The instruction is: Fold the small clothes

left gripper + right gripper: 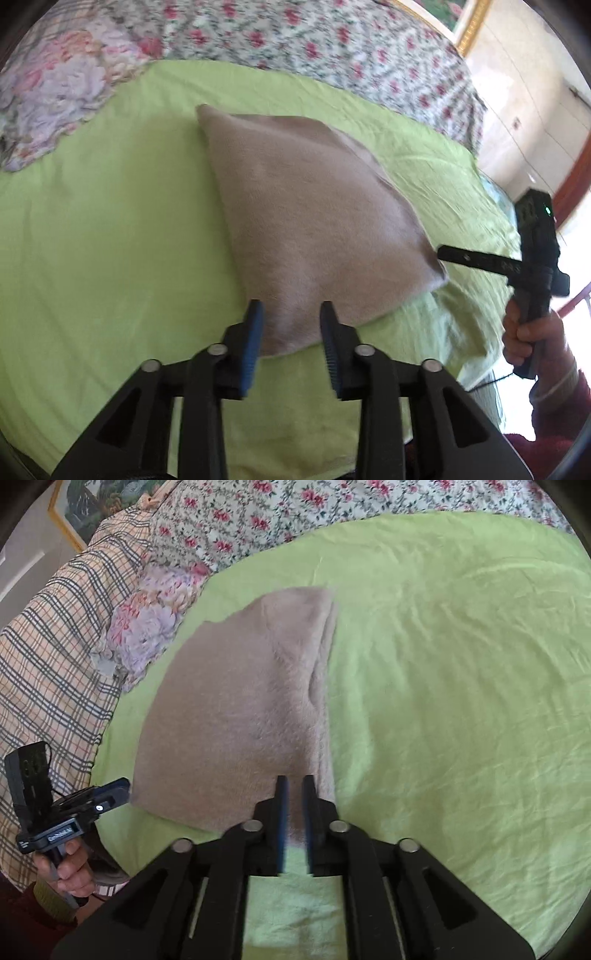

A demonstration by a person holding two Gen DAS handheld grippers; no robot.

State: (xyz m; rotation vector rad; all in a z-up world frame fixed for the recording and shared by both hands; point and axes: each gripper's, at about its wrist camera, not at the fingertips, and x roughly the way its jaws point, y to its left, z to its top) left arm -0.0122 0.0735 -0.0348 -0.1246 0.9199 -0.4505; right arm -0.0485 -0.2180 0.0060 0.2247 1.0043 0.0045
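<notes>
A folded beige garment lies flat on the green sheet; it also shows in the right wrist view. My left gripper is open, its blue-padded fingers straddling the garment's near corner just above it. My right gripper is nearly closed with a narrow gap, its tips at the garment's near right corner; whether it pinches cloth is unclear. The right gripper also shows in the left wrist view, touching the garment's right corner. The left gripper shows in the right wrist view, at the garment's left corner.
A floral quilt and a purple-flowered pillow lie beyond the sheet. A plaid blanket lies at the left in the right wrist view. The sheet stretches wide to the right. The bed's edge is near me.
</notes>
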